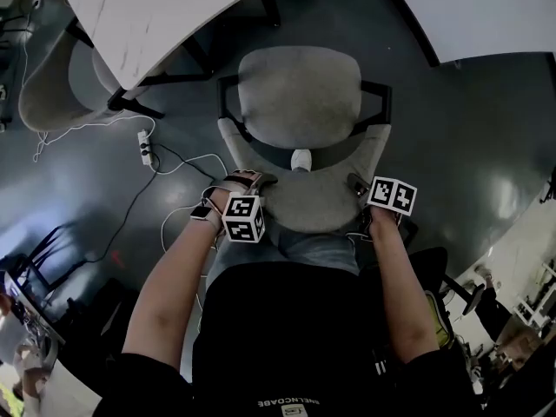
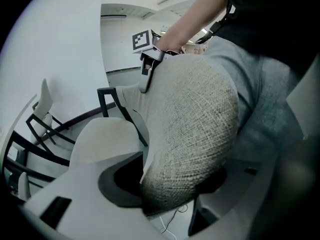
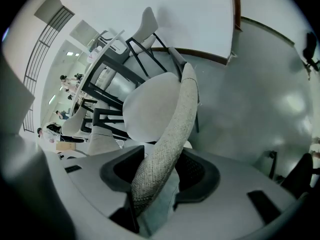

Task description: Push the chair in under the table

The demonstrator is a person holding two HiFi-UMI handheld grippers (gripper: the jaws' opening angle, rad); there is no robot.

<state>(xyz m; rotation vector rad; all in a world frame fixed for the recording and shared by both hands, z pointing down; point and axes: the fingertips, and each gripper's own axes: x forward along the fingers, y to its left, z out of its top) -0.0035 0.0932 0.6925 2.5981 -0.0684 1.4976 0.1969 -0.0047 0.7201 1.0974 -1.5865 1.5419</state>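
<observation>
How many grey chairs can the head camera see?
2. The middle chair stands before the person; the other chair is at upper left, partly under the white table. More may be hidden.

dark grey floor (image 1: 486, 137), grey chair (image 1: 300, 102) standing on it, 1 white power strip (image 1: 145, 148) (cables (image 1: 187, 165) trailing) left of it

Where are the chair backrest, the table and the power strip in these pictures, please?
chair backrest (image 1: 317, 200): head view, grey fabric near its top edge.
table (image 1: 148, 16): head view, bare white top.
power strip (image 1: 145, 146): head view, middle of its white body.
</observation>
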